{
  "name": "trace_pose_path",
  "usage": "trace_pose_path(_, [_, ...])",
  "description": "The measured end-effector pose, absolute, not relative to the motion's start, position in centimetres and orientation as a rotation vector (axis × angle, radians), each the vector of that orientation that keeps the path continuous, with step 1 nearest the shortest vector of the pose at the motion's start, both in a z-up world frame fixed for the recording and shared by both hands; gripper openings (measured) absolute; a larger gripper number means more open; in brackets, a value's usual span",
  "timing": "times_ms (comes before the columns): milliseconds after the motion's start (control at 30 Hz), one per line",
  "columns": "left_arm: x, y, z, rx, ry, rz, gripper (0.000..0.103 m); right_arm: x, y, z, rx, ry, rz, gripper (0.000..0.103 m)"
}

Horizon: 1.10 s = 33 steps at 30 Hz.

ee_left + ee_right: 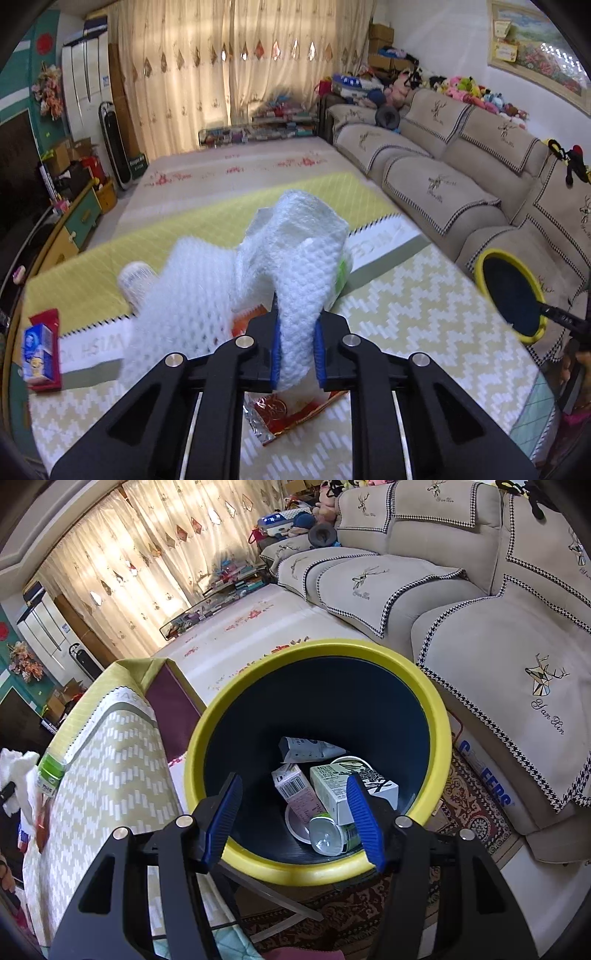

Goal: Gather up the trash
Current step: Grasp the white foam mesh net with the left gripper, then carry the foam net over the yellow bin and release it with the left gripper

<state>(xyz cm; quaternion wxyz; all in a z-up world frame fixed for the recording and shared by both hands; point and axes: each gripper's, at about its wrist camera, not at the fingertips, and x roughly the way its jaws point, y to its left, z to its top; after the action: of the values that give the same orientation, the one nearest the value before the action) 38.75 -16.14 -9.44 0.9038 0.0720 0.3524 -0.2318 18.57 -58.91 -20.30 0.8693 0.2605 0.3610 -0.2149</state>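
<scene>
From the left wrist, the left tongs point(297, 345) are clamped on a white foam net point(295, 266) lifted above the desk point(424, 314), with a red wrapper point(291, 413) lying underneath and the yellow-rimmed bin point(511, 295) far right. From the right wrist, the right tongs point(295, 819) gape wide and empty over the bin point(321, 653), which holds cartons point(301, 794), a cup point(328, 836) and a lid.

White foam net point(295, 280) crumpled, pinched upright in my left gripper point(297, 345) above the table point(424, 314), yellow-rimmed bin point(436, 716) beside the table, holding cartons point(332, 790).
</scene>
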Motion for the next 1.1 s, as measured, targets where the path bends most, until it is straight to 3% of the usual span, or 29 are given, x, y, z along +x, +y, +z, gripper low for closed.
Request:
trace_pose_path(300, [34.5,-16.7,-2.5,0.134,0.654,-0.54,0.014,16.4,-58.9,-18.5,0.544,0.702,-0.434,0.056])
trace_pose_path(533, [30.5,-21.1,-0.2,0.159,0.64,-0.638,0.014,13.9,-59.4,-17.4,0.51,0.683,-0.436,0.058])
trace_pose_path(1100, [24.5,-42.9,-4.7,0.29,0.728,-0.976,0.015,6.2,-62.8,-18.8,0.554,0.673,-0.521,0.064])
